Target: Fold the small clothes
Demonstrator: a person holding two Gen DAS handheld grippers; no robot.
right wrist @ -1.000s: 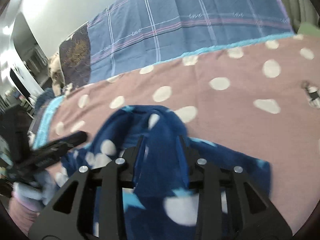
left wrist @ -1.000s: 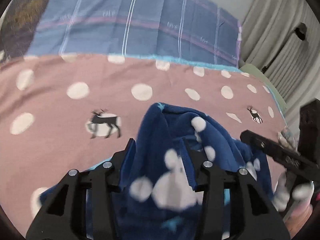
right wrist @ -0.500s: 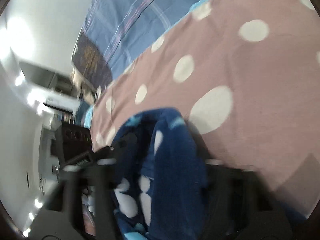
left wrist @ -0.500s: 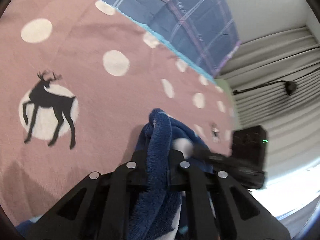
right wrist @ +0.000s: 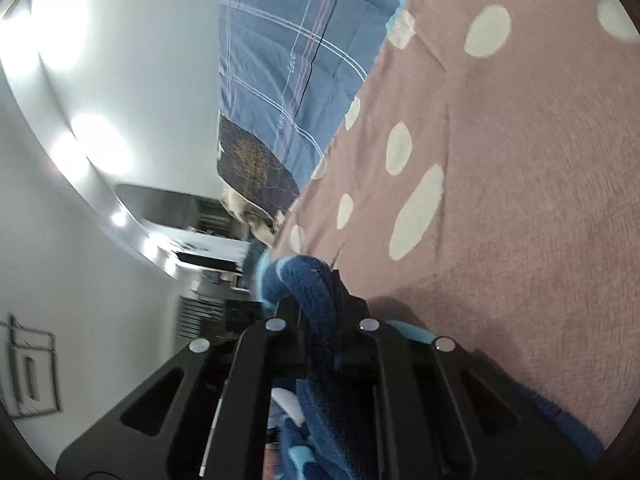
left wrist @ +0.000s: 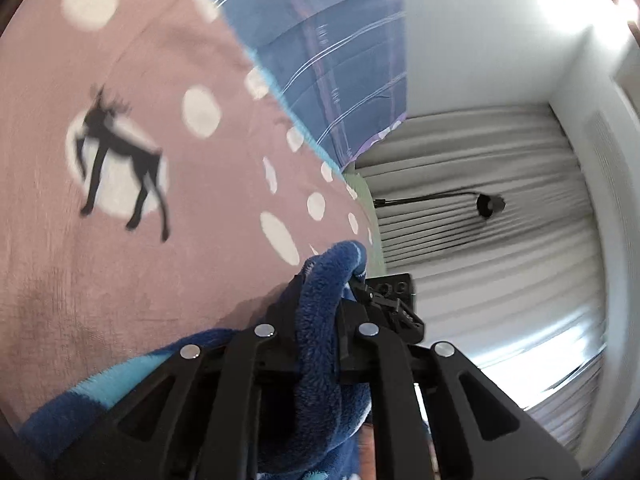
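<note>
A dark blue fleece garment [left wrist: 320, 320] with white dots and light blue trim is pinched in both grippers. My left gripper [left wrist: 318, 300] is shut on a bunched fold of it, lifted above the pink blanket and rolled sideways. The rest of the garment hangs down toward the lower left [left wrist: 88, 396]. My right gripper [right wrist: 320, 304] is shut on another fold of the same garment [right wrist: 316, 344], also rolled sideways. The other gripper's black body [left wrist: 394, 300] shows just beyond the left fingertips.
A pink blanket [left wrist: 120, 280] with white dots and a black deer print [left wrist: 120, 152] covers the bed; it also shows in the right wrist view [right wrist: 520, 200]. A blue plaid quilt [left wrist: 320, 48] lies behind. Grey curtains [left wrist: 500, 220] stand at the right.
Both grippers have lifted and rolled sideways with the garment pinched in them. The garment has come up off the blanket and the two grippers have drawn close together.
</note>
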